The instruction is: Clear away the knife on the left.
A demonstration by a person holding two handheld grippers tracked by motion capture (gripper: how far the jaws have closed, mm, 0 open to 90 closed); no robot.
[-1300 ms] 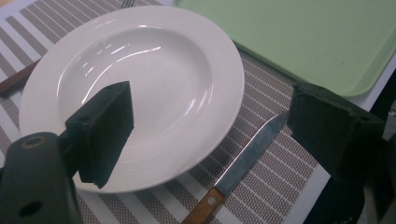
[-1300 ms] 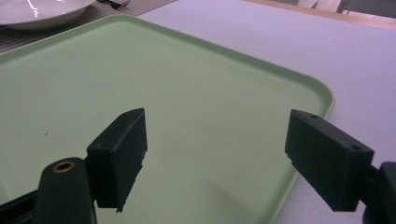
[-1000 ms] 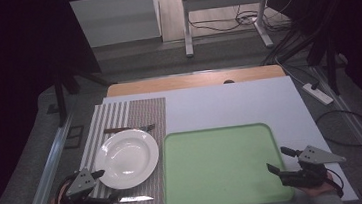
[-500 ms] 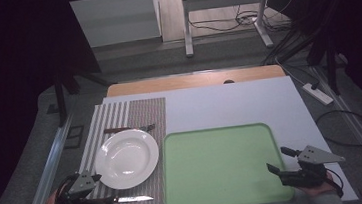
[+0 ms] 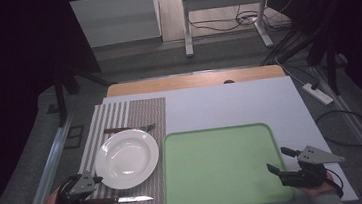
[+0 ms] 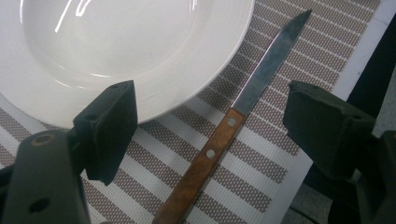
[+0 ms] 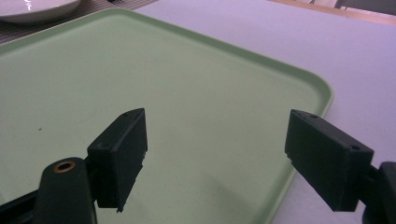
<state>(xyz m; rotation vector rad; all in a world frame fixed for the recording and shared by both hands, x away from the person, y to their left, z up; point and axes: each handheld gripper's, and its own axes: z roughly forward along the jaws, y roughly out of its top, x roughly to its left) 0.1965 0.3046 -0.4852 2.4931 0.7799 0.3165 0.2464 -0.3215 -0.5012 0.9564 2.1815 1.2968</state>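
A: What is lying on the pale grey-lilac table top (image 5: 229, 105), starting from the biggest thing?

B: The flat light green plastic tray (image 5: 220, 166) with rounded corners and a low raised rim is taking the middle. Left of it the brown and white striped woven placemat (image 5: 135, 116) is lying, and the round white ceramic deep plate (image 5: 126, 158) is sitting on that mat. Its surface is glossy and is catching light.

A: And the thing being reached for?

B: It is the table knife with a brown wooden handle and a steel blade (image 6: 233, 119). Two small metal rivets are showing in the handle. The blade is narrow, dull grey and pointed. The knife is lying flat on the mat at its near edge, just beside the plate rim but not touching it, as far as I can tell.

A: Where is it lying relative to the left gripper (image 6: 210, 112)?

B: In the left gripper view the handle is running up between the two black jaws, with the blade pointing away. The jaws are standing wide apart, one over the plate rim, one past the mat edge. They are not touching the knife.

A: And the right gripper (image 7: 215, 144)?

B: It is hovering over the near right corner of the tray, jaws also apart, holding nothing. The jaw blocks are matte black and rectangular.
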